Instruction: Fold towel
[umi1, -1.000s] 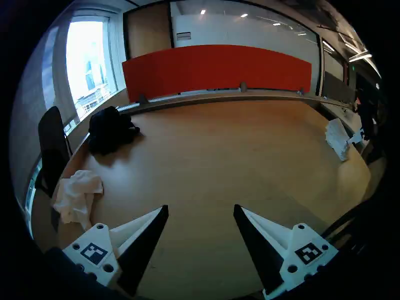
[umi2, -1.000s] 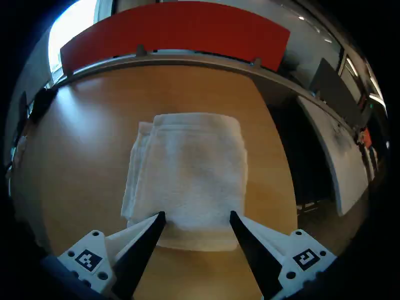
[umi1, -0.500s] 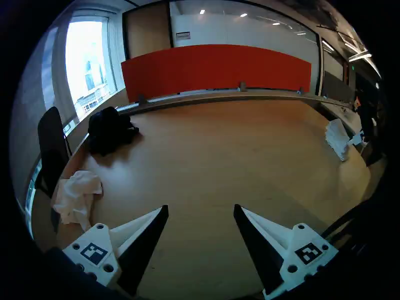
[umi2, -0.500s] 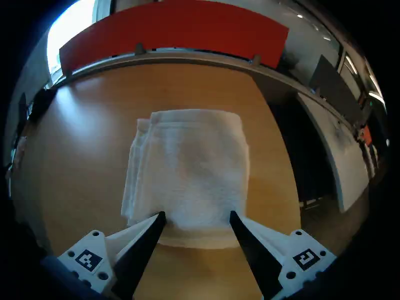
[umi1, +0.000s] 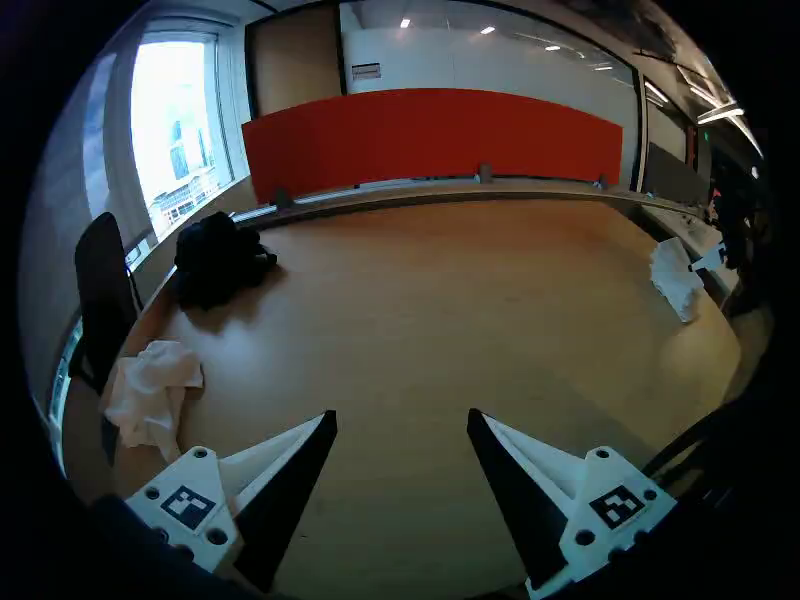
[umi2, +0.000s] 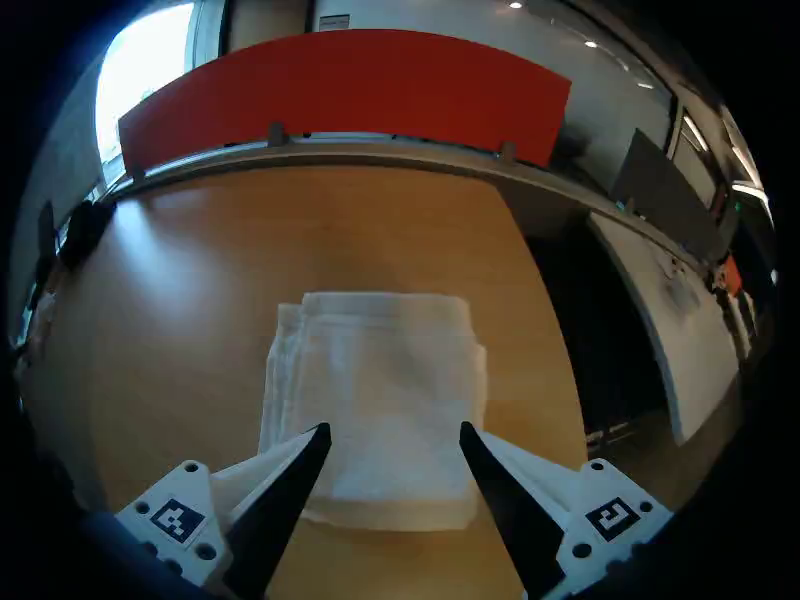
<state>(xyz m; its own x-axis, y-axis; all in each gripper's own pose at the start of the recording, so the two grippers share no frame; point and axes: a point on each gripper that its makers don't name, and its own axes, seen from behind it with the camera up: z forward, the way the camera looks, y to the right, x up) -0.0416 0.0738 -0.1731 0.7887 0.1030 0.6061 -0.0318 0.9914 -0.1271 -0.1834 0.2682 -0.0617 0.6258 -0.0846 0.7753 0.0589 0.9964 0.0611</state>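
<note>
White folded towel (umi2: 380, 380) flat on wooden table (umi2: 200, 260); right gripper (umi2: 393, 427) spread over its near edge, empty; left gripper (umi1: 400, 414) spread, empty.

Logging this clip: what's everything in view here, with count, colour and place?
Towel: one, white, folded, on the table ahead of the right gripper.
Cloth: one, white, crumpled, at the table's left edge in the left gripper view.
Bundle: one, black, on the table near the window; cannot tell what it is.
Chair: one, black, beside the table's left edge.
Divider: one, red, along the table's far edge.
Table: one, light wood.
Left gripper: one, white with black fingers, open over bare table.
Right gripper: one, same colours, open over the towel's near end.
</note>
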